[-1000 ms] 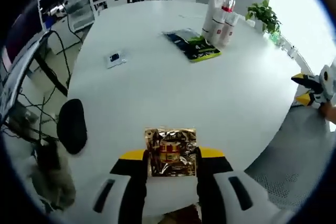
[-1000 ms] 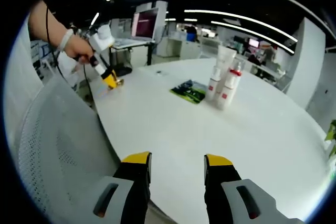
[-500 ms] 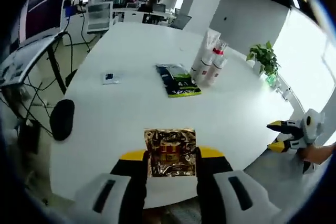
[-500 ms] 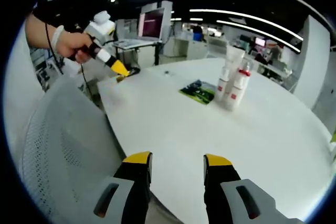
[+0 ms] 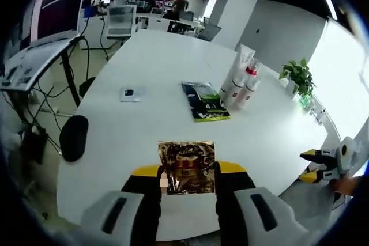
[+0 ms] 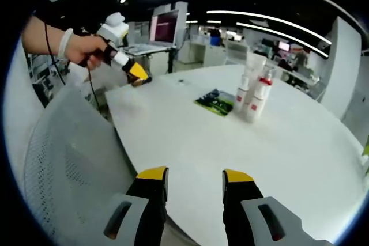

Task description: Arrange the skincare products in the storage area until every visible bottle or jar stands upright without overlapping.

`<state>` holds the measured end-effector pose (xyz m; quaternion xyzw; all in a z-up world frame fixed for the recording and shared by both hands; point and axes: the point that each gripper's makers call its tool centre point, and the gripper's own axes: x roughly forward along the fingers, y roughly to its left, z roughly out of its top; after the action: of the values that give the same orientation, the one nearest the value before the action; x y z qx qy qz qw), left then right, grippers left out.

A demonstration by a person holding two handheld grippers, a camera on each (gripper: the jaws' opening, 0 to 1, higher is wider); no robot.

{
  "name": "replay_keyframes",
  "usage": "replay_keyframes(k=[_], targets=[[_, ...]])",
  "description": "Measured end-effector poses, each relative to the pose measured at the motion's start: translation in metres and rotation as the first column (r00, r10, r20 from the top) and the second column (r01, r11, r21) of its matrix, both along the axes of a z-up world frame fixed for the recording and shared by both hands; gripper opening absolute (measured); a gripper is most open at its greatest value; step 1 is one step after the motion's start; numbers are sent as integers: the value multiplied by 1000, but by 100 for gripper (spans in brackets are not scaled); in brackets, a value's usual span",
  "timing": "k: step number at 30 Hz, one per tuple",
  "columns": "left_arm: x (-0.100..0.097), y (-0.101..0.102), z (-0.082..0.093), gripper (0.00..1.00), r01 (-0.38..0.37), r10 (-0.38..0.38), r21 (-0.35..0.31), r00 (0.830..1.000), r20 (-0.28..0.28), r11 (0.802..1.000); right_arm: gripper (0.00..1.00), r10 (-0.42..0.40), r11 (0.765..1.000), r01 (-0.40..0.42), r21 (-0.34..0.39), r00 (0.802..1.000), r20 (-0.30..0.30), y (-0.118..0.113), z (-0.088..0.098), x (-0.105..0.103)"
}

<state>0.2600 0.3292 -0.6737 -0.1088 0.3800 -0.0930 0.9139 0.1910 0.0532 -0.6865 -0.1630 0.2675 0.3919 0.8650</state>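
We see a large white round table (image 5: pixel 173 119) taking most of both views. At its near edge in the right gripper view stands a grey mesh chair (image 6: pixel 63 159). On the far part of the table, the white skincare bottles (image 5: pixel 239 84) stand upright, close together, some with red caps. Just beside them lies a dark green packet (image 5: pixel 204 101), flat. Further left we see a small white card (image 5: pixel 131 93). Our left gripper (image 5: pixel 187 174) is clamped on a gold foil sachet (image 5: pixel 186 166), above the near table edge. Our right gripper (image 6: pixel 195 180) has its jaws apart and holds nothing.
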Motion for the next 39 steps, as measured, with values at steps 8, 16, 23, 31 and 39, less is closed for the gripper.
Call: replay_keyframes(k=[8,16,23,31,39], targets=[[38,11,11,34,19,-19,54,1000,-6,998,39,17,1000,-16,16,999,-46,6,-4,-8],[70,13,9,35,27,-26,37,1000,-17,999,39,17,1000,-18,-11,997,-71,5,-11,-9],[87,7,8,35,49,-46,50,998,-45,998,39,20,1000,-22,-21,997,-80,5,-13,-11],[120,12,5,35,11,-8,38,997,-76,999,39,13,1000,-14,-13,998,-69,5,-11,-9],[153,9,-1,35,-18,21,33,995,-102,999,39,26,999,-27,-24,999,-46,6,-10,-8]])
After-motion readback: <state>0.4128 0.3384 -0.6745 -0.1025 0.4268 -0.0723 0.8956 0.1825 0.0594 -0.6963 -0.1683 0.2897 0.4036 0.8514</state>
